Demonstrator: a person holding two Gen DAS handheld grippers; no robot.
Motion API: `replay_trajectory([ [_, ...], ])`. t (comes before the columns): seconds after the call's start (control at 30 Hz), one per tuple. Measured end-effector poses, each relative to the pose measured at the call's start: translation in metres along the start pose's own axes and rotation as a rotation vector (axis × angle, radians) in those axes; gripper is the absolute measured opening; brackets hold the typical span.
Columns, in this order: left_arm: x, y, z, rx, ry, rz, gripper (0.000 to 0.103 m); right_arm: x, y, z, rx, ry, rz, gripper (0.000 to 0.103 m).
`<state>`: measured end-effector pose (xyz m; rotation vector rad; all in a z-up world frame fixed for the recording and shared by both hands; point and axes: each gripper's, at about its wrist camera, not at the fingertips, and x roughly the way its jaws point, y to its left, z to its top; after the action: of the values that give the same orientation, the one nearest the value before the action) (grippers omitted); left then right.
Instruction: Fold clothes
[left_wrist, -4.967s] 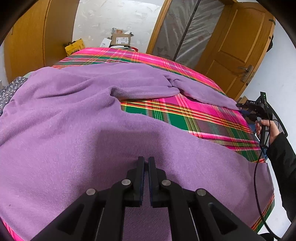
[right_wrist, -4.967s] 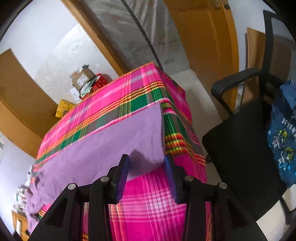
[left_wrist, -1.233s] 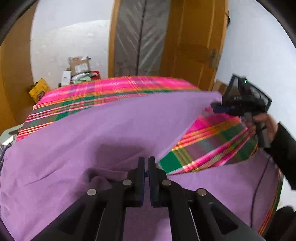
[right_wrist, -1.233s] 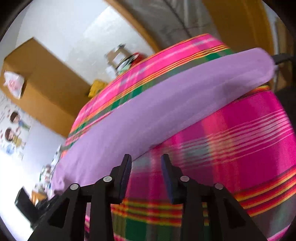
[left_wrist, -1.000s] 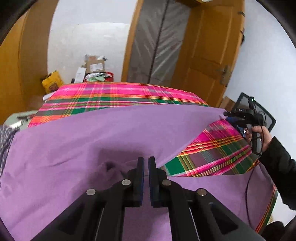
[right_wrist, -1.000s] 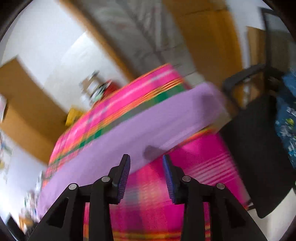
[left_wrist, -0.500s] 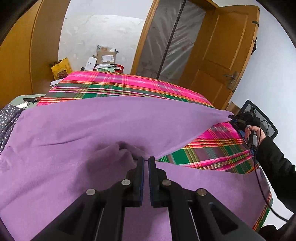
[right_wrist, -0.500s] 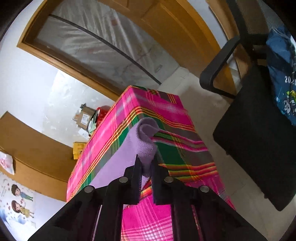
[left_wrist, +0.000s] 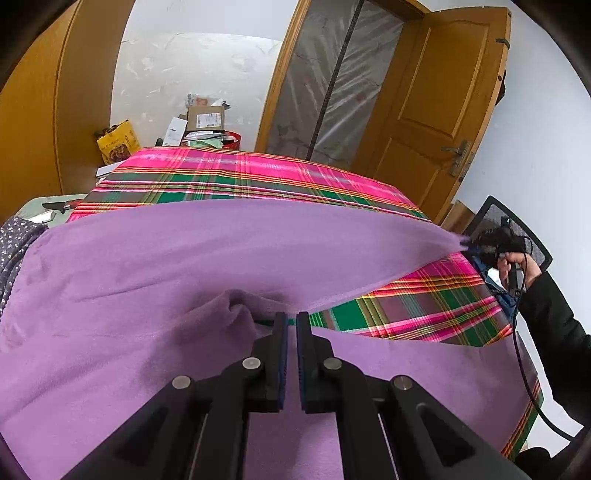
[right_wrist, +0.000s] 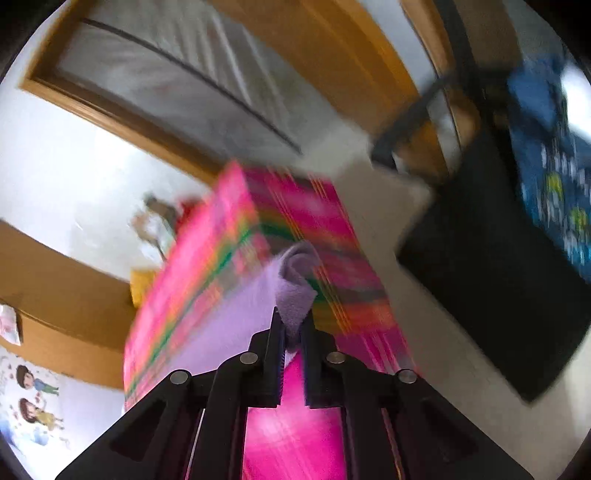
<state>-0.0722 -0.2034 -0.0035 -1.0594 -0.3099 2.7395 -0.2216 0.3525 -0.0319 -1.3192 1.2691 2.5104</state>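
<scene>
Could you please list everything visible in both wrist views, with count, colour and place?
purple garment: one, purple, spread over the table, one end lifted.
plaid cloth: one, pink and green, covering the table.
door: one, orange-brown wood, far right, open.
cardboard boxes: a few, brown and white, behind the table.
yellow bag: one, far left.
office chair: one, black, right of the table.
blue fabric: one, on the chair.
left tongs: black, shut at the garment fold.
right tongs: black, gripping the garment end.
sleeve: black, right edge.

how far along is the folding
Early. Done: both claws are shut on the purple blanket, the left claw at a near fold, the right claw on a corner. In hand: that corner is lifted off the plaid bedspread. Left: laying it over and squaring up.
</scene>
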Motion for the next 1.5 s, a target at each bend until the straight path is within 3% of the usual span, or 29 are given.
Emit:
replay_trajectory([
  [0.03,0.0,0.0,0.0,-0.001,0.0,0.001,0.004,-0.001,-0.005,-0.001,0.005,0.003,-0.015,0.015],
  [0.1,0.0,0.001,0.001,-0.002,0.003,0.001,0.004,-0.01,-0.011,-0.002,-0.001,-0.03,-0.022,0.029],
  [0.23,0.002,-0.003,0.002,0.001,0.006,-0.009,0.004,-0.033,-0.01,0.01,-0.025,-0.137,0.025,0.046],
  [0.37,0.006,-0.013,0.005,0.015,0.007,-0.023,0.004,-0.017,0.007,0.034,-0.123,-0.088,0.092,0.055],
  [0.67,0.012,-0.034,0.01,0.051,0.026,-0.026,0.004,0.056,0.01,0.059,-0.207,0.186,0.08,0.055],
  [0.73,0.016,-0.036,0.012,0.05,0.031,-0.025,0.004,0.058,0.009,0.058,-0.231,0.182,0.086,0.042],
  [0.77,0.018,-0.037,0.013,0.05,0.033,-0.025,0.004,0.057,0.01,0.058,-0.246,0.172,0.086,0.018],
  [0.8,0.019,-0.038,0.014,0.05,0.036,-0.026,0.004,0.055,0.011,0.057,-0.265,0.156,0.081,0.009],
  [0.87,0.023,-0.04,0.015,0.053,0.041,-0.029,0.004,0.048,0.014,0.058,-0.289,0.103,0.08,0.006],
  [1.07,0.027,-0.047,0.015,0.058,0.05,-0.025,0.004,0.026,0.026,0.062,-0.347,-0.079,0.09,0.006],
  [1.2,0.018,-0.042,0.015,0.056,0.033,0.001,0.004,0.03,0.022,0.057,-0.341,-0.052,-0.006,0.017],
  [1.3,0.005,-0.028,0.015,0.036,0.011,0.051,0.004,0.016,0.027,0.044,-0.37,-0.075,-0.026,0.018],
  [1.37,-0.004,-0.014,0.015,0.01,-0.001,0.094,0.004,0.001,0.042,0.03,-0.435,-0.106,-0.016,0.023],
  [1.4,-0.009,-0.005,0.014,-0.007,-0.006,0.119,0.004,-0.007,0.05,0.022,-0.465,-0.119,-0.003,0.031],
  [1.5,-0.026,0.024,0.011,-0.078,-0.023,0.192,0.004,-0.028,0.08,-0.006,-0.548,-0.146,0.086,0.039],
])
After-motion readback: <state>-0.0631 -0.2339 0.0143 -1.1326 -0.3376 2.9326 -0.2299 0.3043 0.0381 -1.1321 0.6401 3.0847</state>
